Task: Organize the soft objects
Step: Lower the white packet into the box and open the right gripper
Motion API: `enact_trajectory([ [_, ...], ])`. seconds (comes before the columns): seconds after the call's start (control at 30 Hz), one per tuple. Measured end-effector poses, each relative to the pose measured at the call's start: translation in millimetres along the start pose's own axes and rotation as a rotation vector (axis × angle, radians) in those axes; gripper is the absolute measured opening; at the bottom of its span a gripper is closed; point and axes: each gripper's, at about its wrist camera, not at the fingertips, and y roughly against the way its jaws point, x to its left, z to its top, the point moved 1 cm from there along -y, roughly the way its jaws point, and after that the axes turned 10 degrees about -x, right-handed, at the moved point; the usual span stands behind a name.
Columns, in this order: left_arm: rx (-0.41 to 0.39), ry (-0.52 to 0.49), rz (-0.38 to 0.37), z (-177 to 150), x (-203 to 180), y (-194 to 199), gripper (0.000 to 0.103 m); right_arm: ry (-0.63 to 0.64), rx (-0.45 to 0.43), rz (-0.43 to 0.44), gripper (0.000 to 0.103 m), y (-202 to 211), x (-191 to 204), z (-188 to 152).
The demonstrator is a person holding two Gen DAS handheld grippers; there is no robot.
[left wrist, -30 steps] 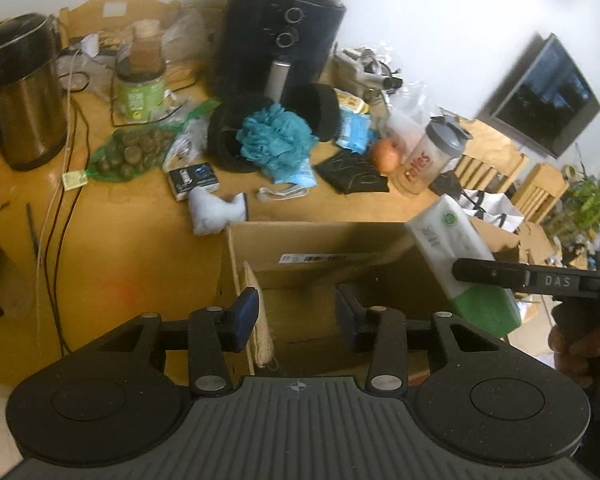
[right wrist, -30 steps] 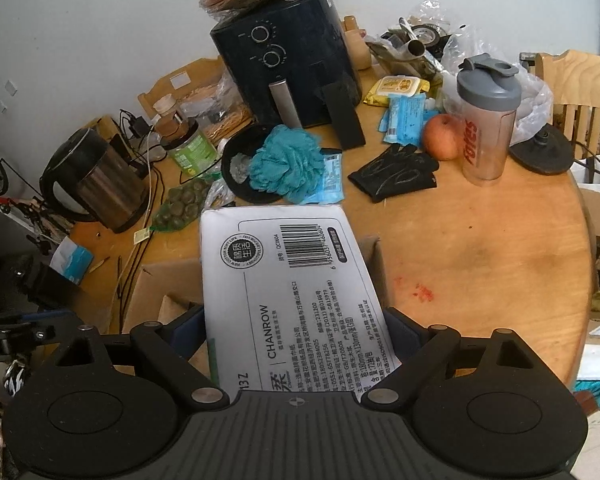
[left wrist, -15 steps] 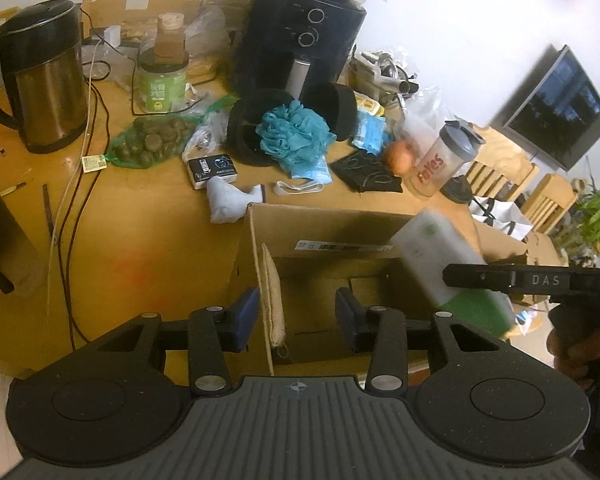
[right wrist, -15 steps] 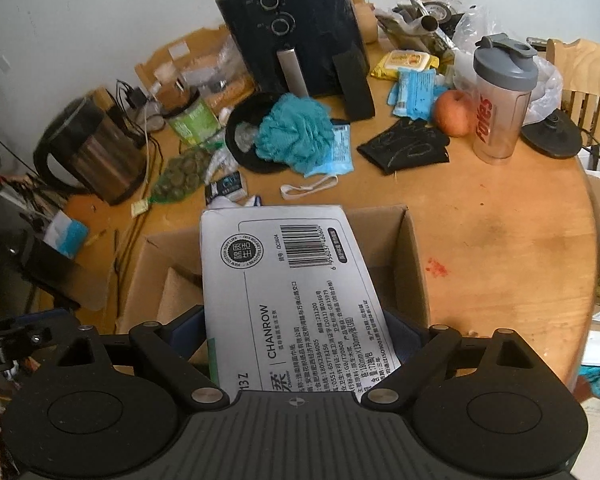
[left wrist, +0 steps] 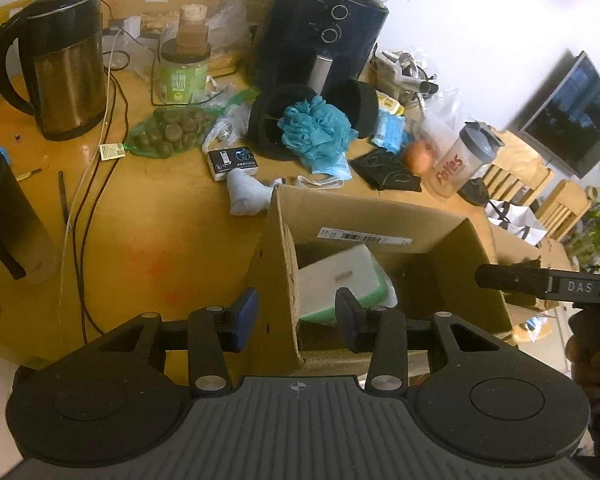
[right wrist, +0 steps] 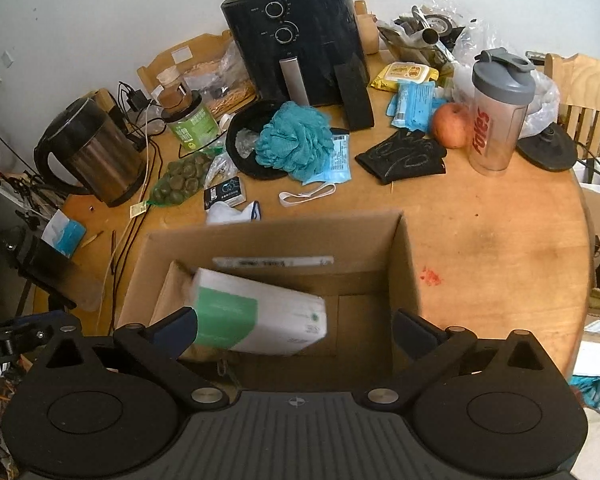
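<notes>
Tissue pack released into the cardboard box

From the left wrist, the left gripper point(left wrist: 294, 315) was seen partly parted astride the cardboard box point(left wrist: 278, 280) wall, no pad pressing it; the tissue pack point(left wrist: 342, 278) lay just beyond the fingers. From the right wrist, the right gripper point(right wrist: 294, 330) was opening wide, the tissue pack point(right wrist: 260, 312) lying unpressed between and below its fingers, inside the cardboard box point(right wrist: 404, 264).

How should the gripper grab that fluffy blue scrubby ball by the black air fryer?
Best guess: come down from above onto the blue bath pouf and pinch its bunched middle. It is a soft, ruffled mesh ball with no handle showing, so any fold squashes between the pads. It rests partly over a black round dish and blue packets, so pinch the top ruffles to avoid catching those.
</notes>
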Motion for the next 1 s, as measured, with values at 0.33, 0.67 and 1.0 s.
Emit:
enact_trajectory([
  [0.33,0.001,-0.003,-0.001,0.2,0.7,-1.2,0.042,-0.006,-0.023,-0.026,0.103,4.2,-4.2,-1.1],
  [0.67,0.014,-0.037,0.003,1.4,0.6,-4.3,0.050,0.020,-0.037,-0.062,0.103,5.2,-9.0,1.8],
  [1.0,-0.004,-0.073,0.072,8.8,0.7,-15.1,0.066,0.079,-0.055,-0.145,0.103,3.3,-24.7,9.5],
])
